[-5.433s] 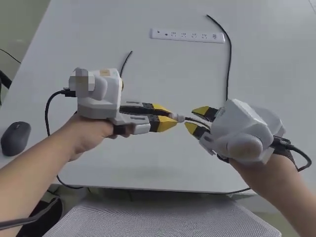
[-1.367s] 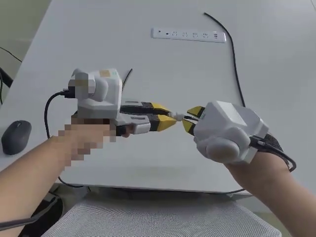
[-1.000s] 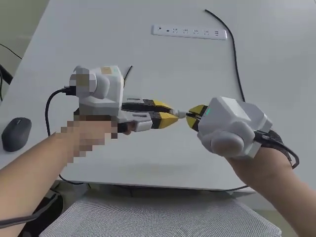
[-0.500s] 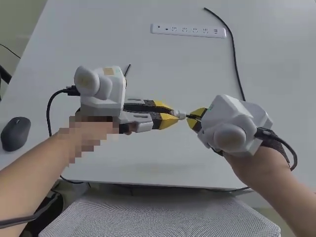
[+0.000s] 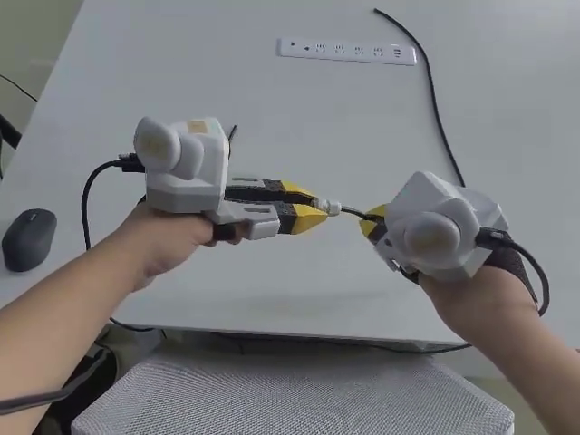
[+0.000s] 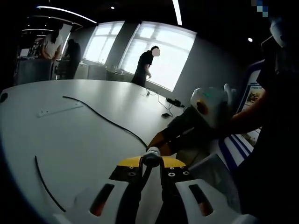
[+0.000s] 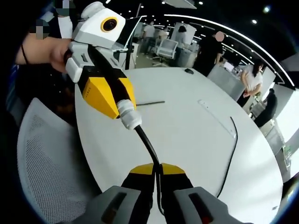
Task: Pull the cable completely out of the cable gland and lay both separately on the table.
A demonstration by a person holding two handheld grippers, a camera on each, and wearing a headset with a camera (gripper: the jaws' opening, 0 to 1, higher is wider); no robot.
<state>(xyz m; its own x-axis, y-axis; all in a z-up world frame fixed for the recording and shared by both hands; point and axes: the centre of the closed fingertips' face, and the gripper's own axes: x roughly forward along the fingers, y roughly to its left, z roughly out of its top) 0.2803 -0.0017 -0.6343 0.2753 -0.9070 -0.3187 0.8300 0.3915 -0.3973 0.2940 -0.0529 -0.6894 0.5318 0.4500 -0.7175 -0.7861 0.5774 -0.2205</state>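
Above the table's near edge, my left gripper point(image 5: 313, 210) is shut on the small white cable gland point(image 5: 332, 208), which sticks out of its yellow jaw tips. A short stretch of black cable point(image 5: 353, 215) runs from the gland to my right gripper point(image 5: 372, 224), which is shut on it. In the right gripper view the cable point(image 7: 147, 142) curves from the gland point(image 7: 128, 114) down into my shut jaws. In the left gripper view the gland point(image 6: 152, 155) sits between my jaw tips, with the right gripper's yellow tips point(image 6: 161, 140) just beyond.
A white power strip point(image 5: 347, 51) lies at the table's far side, with a long black cable point(image 5: 435, 91) running down the right. A short black wire point(image 5: 232, 134) lies behind the left gripper, a grey mouse point(image 5: 27, 237) at the left edge, and a mesh chair point(image 5: 272, 399) below.
The right gripper, open beside the gland 5.4 s ago, has shut on the cable and drawn away to the right. More black cable now shows between gland and right jaws.
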